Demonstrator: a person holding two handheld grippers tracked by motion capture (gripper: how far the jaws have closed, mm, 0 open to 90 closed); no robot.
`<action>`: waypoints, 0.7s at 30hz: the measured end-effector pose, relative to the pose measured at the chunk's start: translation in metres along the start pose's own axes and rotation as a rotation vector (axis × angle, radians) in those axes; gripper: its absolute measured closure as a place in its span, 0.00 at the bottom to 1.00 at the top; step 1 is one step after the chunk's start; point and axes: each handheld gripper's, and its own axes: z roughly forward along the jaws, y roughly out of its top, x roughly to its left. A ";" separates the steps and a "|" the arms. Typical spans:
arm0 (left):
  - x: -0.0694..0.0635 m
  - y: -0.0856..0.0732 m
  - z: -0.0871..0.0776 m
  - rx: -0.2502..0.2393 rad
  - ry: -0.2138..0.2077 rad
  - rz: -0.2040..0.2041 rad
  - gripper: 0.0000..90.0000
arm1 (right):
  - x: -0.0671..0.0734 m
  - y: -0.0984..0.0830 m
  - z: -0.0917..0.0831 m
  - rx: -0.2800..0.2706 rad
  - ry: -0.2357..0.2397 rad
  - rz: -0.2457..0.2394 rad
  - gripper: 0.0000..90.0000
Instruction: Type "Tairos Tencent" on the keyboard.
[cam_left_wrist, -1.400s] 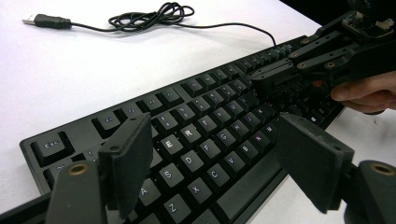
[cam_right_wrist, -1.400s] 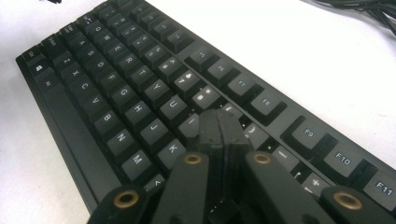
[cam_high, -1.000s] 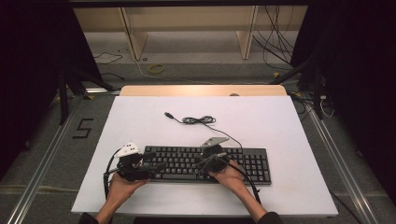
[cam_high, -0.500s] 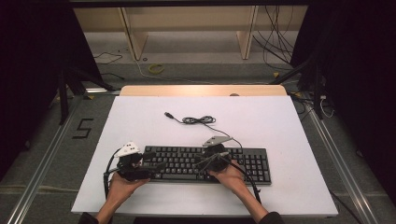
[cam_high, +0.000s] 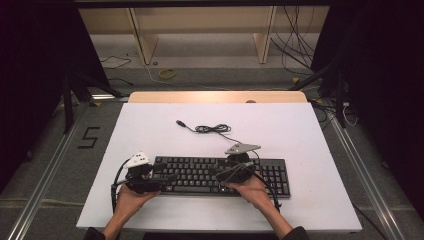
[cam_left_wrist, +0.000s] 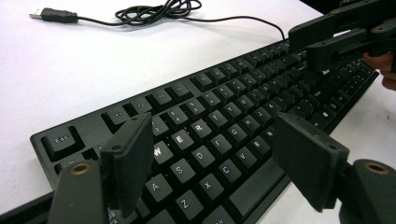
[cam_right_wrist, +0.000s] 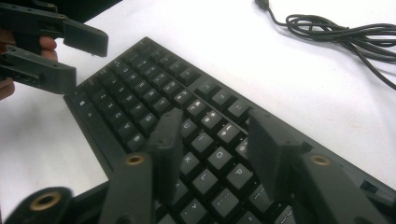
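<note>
A black keyboard (cam_high: 220, 175) lies flat near the front of the white table (cam_high: 300, 130). Its thin black cable (cam_high: 212, 129) runs back to a loose coil and a free USB plug (cam_high: 181, 123). My left gripper (cam_high: 167, 179) hovers over the keyboard's left end, open, nothing between its jaws. In the left gripper view, the left gripper (cam_left_wrist: 215, 135) spans the W, E and R keys of the keyboard (cam_left_wrist: 219, 116). My right gripper (cam_high: 217, 172) hangs over the middle keys, also open and empty. In the right gripper view, the right gripper (cam_right_wrist: 215, 126) frames the O and P keys (cam_right_wrist: 219, 158).
The cable coil (cam_right_wrist: 336, 28) lies on the table behind the keyboard. The table's wooden back edge (cam_high: 215, 96) borders a floor with loose wires and shelf legs. Metal rails run along both sides of the table. Each gripper view shows the other gripper: right (cam_left_wrist: 336, 32), left (cam_right_wrist: 46, 46).
My right gripper has edged slightly to the right above the keyboard. The left gripper and the keyboard have stayed where they were.
</note>
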 end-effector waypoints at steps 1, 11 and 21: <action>0.000 0.000 0.000 0.001 0.001 0.001 0.33 | 0.000 0.000 0.000 -0.001 -0.005 0.000 0.57; 0.002 0.000 0.001 0.013 0.011 0.000 0.35 | 0.004 0.001 -0.007 -0.019 -0.016 -0.004 0.46; 0.006 -0.002 0.004 0.094 0.046 -0.023 0.58 | 0.008 0.001 -0.013 -0.040 -0.020 -0.006 0.42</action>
